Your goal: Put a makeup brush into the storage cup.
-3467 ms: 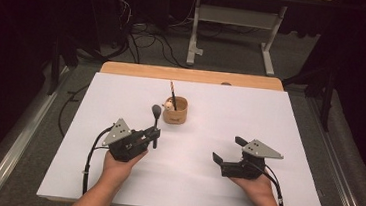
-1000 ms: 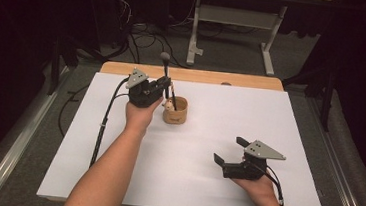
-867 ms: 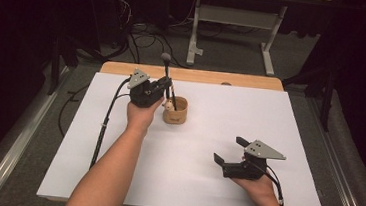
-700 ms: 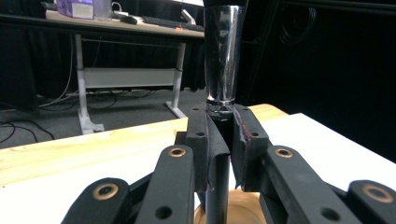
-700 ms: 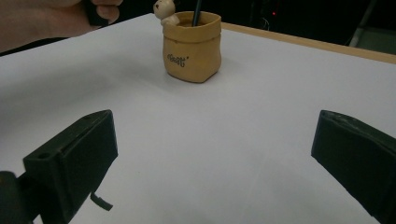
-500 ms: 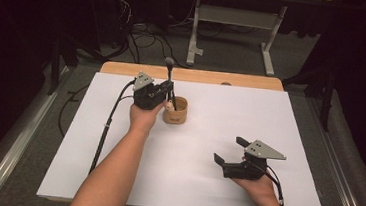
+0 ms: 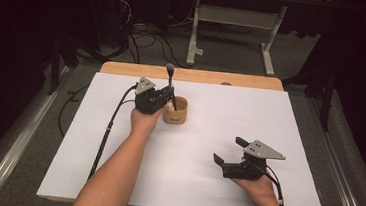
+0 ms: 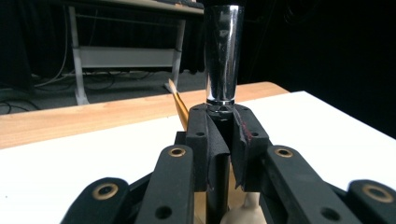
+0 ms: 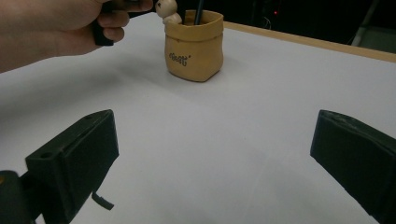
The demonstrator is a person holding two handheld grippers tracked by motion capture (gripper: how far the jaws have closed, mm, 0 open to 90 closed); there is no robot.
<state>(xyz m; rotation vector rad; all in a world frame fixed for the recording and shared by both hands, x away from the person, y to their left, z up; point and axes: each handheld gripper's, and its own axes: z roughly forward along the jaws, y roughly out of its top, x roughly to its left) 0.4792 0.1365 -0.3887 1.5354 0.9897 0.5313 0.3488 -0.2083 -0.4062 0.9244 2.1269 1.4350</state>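
Gripping a black brush (image 7: 169, 77) upright by its handle, the left hand-held gripper (image 7: 164, 97) holds it with the lower end inside the tan cup (image 7: 176, 113) at the far middle of the white counter (image 7: 299, 123). The right hand-held gripper (image 7: 227, 152) rests released on the counter, well apart from the cup, its jaws wide with nothing between them.

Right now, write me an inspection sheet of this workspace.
Surface: white table, bare around the work.
Job's things: tan holder; black tool with chrome ferrule upright, lower end inside the holder.
Clutter: pale figure and a yellow stick in the holder.
Grippers: left gripper shut on the tool; right gripper open, resting on the table.
Cables: left gripper's cable trails across the table.
Surroundings: dark room, desk frame, floor cables.
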